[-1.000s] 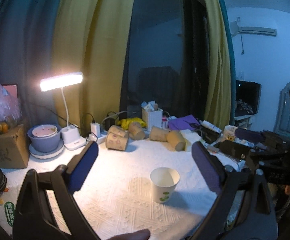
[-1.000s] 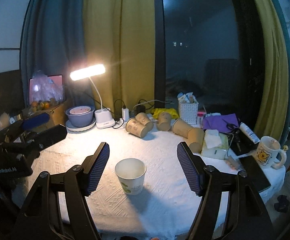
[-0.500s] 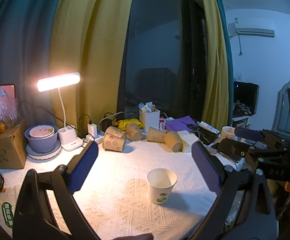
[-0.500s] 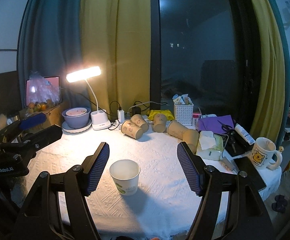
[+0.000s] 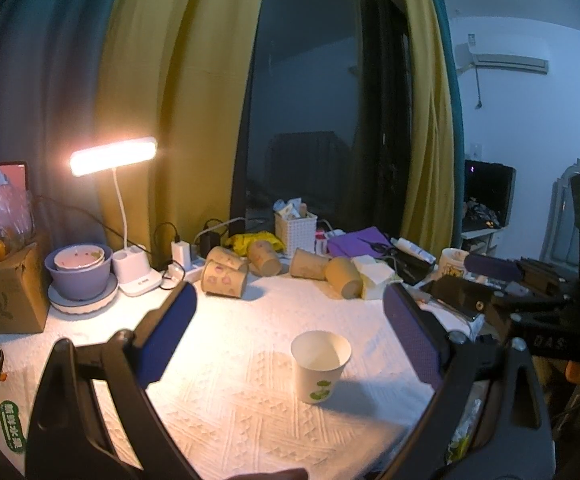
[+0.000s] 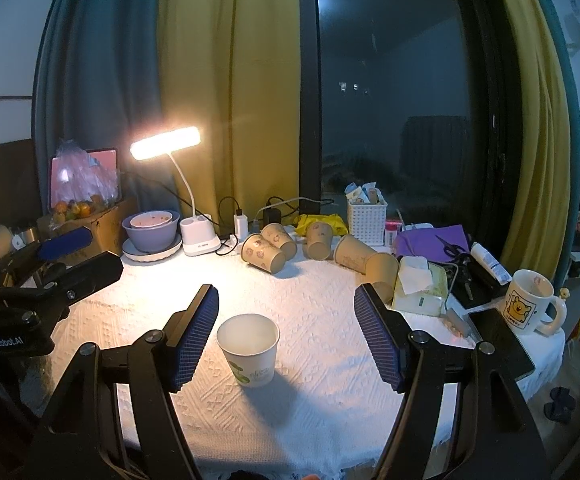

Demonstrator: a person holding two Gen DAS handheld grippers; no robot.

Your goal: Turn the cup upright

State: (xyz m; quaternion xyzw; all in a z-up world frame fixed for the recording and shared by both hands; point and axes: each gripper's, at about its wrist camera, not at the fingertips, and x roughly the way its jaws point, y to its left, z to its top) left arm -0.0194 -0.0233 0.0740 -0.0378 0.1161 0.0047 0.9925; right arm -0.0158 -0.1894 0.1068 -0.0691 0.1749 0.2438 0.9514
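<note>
Two wrist views, near, facing the window across the table (image 5: 249, 380), sharing the white cup (image 6: 248, 346)

Dim room around me, warm desk lamp (image 5: 113, 156) at left glaring, lit worktop (image 6: 314, 280) centre frame, cup (image 6: 248, 349) shadow falling lower right, fisheye bending the edges, dark corners

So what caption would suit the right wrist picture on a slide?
Open right gripper poised over an upright white paper cup on a lamplit white tablecloth, brown paper cups lying behind.
</note>
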